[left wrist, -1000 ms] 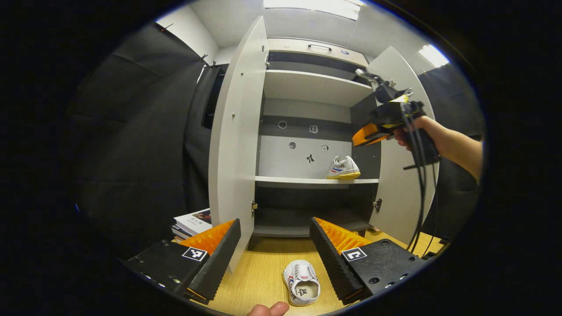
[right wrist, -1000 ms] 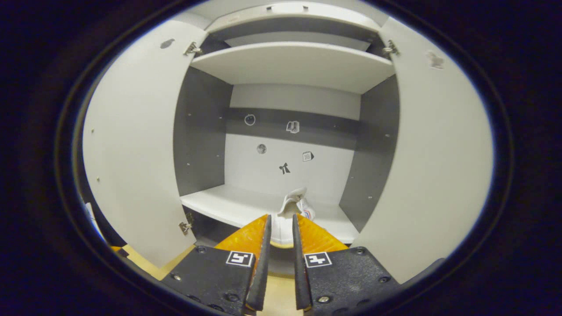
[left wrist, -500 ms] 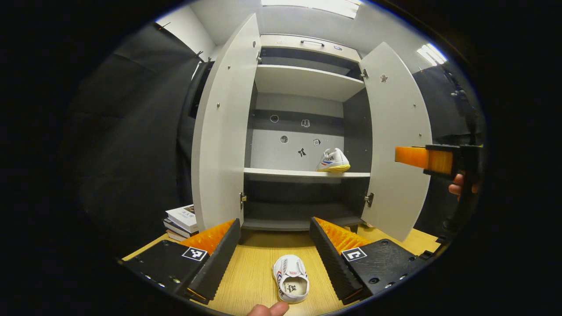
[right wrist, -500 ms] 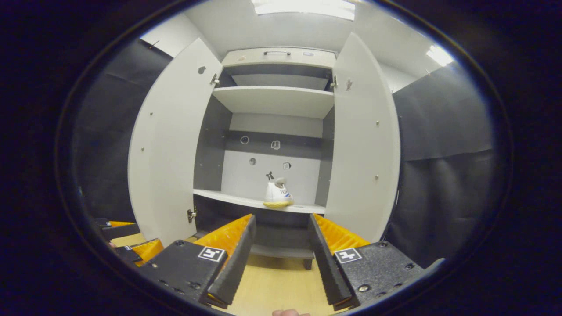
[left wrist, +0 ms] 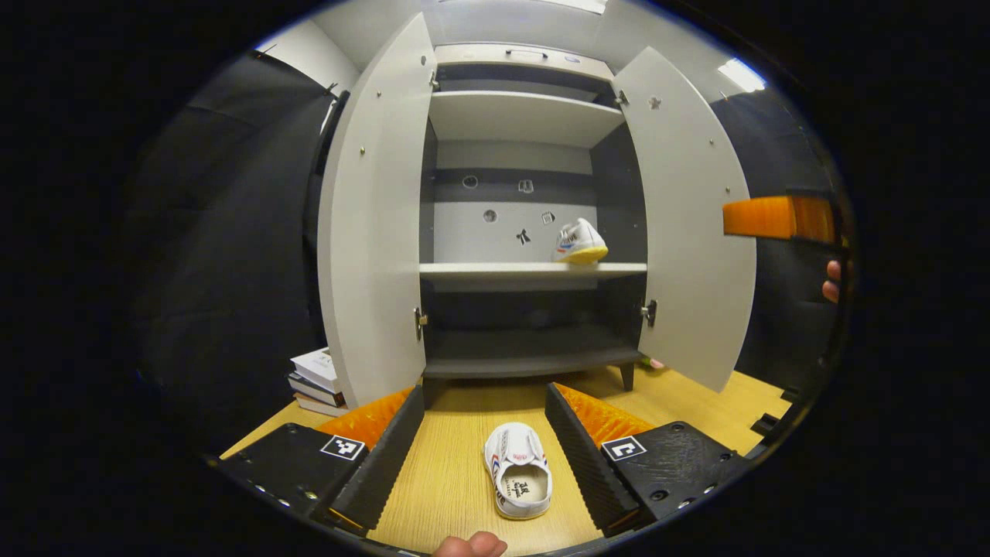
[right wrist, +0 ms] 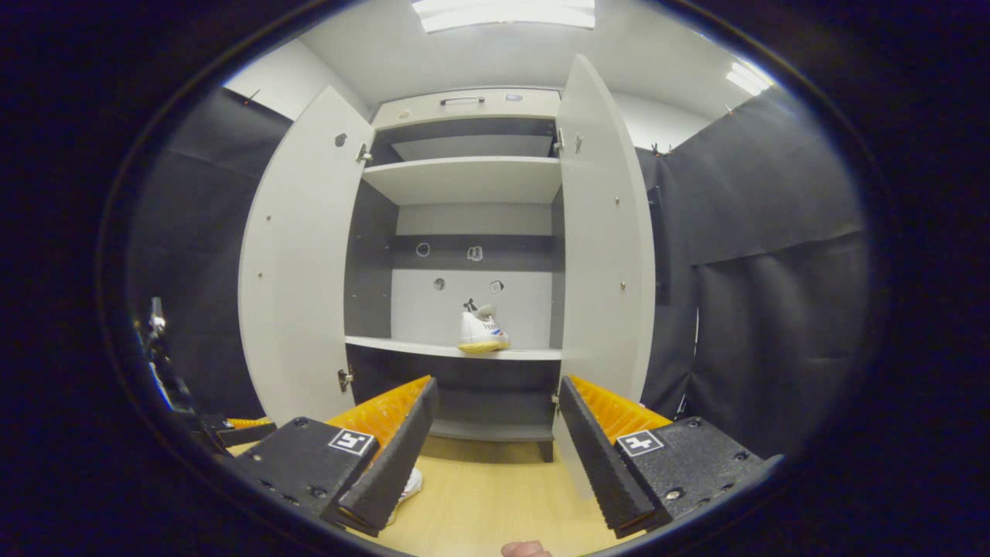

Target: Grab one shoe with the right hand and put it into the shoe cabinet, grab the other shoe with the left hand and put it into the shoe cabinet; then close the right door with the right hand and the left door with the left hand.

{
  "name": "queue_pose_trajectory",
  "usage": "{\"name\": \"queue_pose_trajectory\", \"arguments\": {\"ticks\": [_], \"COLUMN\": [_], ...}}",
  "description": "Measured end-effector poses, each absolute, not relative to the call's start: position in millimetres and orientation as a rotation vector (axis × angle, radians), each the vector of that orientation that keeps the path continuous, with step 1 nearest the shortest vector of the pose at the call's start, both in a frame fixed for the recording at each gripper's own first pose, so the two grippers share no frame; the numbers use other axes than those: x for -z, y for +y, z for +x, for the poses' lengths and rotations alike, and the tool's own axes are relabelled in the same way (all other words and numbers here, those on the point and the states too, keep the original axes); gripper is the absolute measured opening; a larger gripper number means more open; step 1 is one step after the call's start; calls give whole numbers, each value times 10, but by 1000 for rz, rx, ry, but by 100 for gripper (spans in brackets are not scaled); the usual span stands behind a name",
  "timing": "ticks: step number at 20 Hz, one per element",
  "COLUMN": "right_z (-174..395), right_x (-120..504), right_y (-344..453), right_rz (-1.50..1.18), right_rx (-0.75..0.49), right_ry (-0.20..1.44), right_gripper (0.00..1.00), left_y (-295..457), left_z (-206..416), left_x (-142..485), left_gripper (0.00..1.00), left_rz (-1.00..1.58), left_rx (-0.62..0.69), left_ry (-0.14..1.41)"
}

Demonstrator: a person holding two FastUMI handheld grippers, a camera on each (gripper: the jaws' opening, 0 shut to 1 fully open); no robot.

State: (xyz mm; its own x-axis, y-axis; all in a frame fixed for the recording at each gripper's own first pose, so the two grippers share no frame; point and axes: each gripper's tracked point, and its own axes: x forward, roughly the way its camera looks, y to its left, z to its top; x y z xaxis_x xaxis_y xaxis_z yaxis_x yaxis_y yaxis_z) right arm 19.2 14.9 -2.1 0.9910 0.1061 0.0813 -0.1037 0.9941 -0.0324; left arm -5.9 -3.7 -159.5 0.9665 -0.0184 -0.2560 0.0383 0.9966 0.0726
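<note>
left claw released, jaws wide, hanging over the wooden floor with the second shoe lying between its fingers, opening up, toe toward the cabinet. no contact yet.

right claw also released and empty, facing the shoe cabinet from in front.

first shoe sits on the middle shelf, toward its right end, near the right door. both doors stand open; left door swung wide. stack of books on the floor beside the left door.

handling, as a guess: small canvas shoe, light, soft upper that will give under pressure, rubber sole stiffer. best pinch looks to be across the sides at mid-length, or over the heel collar; the tongue would flop.
</note>
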Motion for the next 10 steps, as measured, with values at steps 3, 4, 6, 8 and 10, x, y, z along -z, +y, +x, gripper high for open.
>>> {"name": "queue_pose_trajectory", "arguments": {"ticks": [3, 4, 6, 8, 10], "right_z": [143, 122, 70, 44, 56], "right_x": [39, 32, 3, 35, 60], "right_y": [139, 128, 89, 54, 27], "right_rz": [-30, -27, -16, -2, 4], "right_rx": [-104, -104, -105, -106, -100], "right_ry": [-82, -84, -81, -69, -60], "right_gripper": [99, 99, 99, 99, 99], "left_y": [-79, -89, -104, -99, -90], "left_z": [-96, -102, -85, -63, -27], "left_x": [2097, 2242, 2527, 2799, 3055], "left_gripper": [96, 96, 96, 97, 97], "left_rz": [96, 99, 101, 92, 63], "left_rx": [59, 69, 87, 97, 95], "left_ry": [393, 430, 499, 574, 649]}}
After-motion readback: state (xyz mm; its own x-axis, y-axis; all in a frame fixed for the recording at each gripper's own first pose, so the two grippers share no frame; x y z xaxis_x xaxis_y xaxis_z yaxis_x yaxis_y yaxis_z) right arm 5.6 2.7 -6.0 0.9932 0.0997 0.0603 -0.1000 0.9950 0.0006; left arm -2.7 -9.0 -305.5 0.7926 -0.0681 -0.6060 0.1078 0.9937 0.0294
